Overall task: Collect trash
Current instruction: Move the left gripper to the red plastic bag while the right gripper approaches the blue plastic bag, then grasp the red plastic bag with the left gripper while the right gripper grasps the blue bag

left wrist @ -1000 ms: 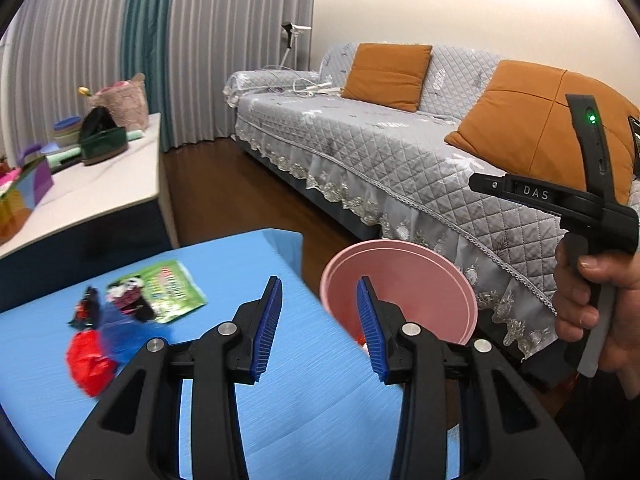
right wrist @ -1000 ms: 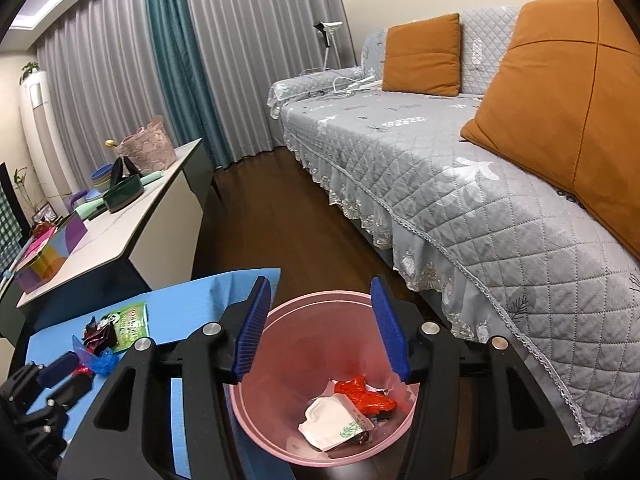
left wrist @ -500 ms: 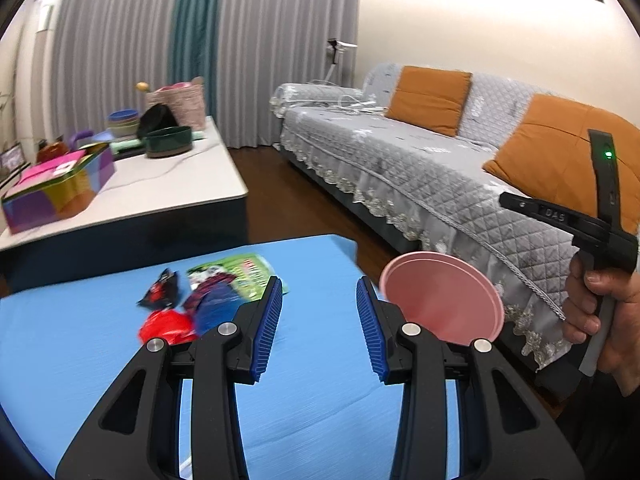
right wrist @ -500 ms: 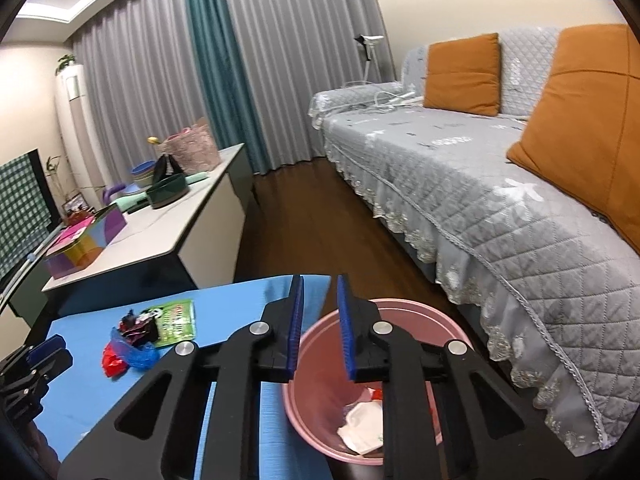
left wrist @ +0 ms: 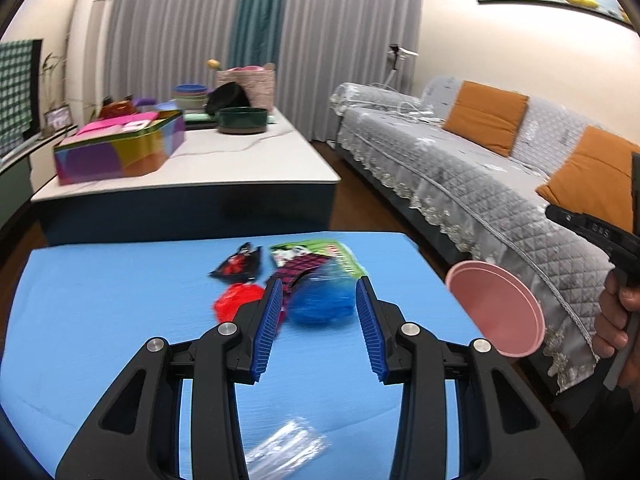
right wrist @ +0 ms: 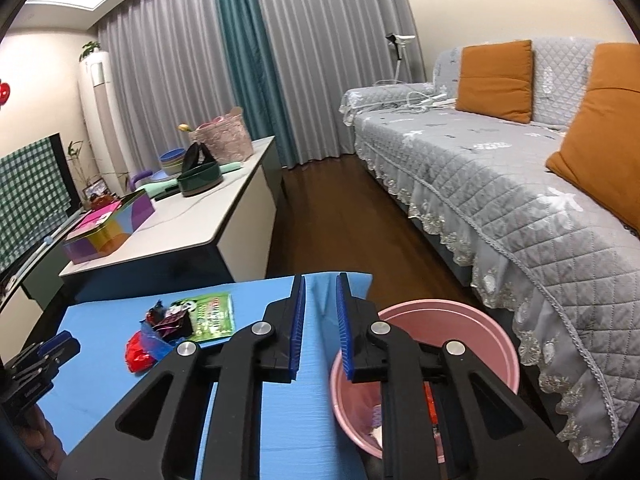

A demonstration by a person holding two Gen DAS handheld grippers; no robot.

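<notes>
Left gripper (left wrist: 317,326) jaws wide, empty, facing blue wrapper (left wrist: 320,300): light, crinkly, likely slippery; pinch its bunched middle.

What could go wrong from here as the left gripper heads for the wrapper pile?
The wrappers overlap: the left gripper, open, lines up with the blue wrapper, so closing might drag the red wrapper or checked packet along. The pink bin sits off the blue table edge, so a loose piece could fall to the floor.
</notes>
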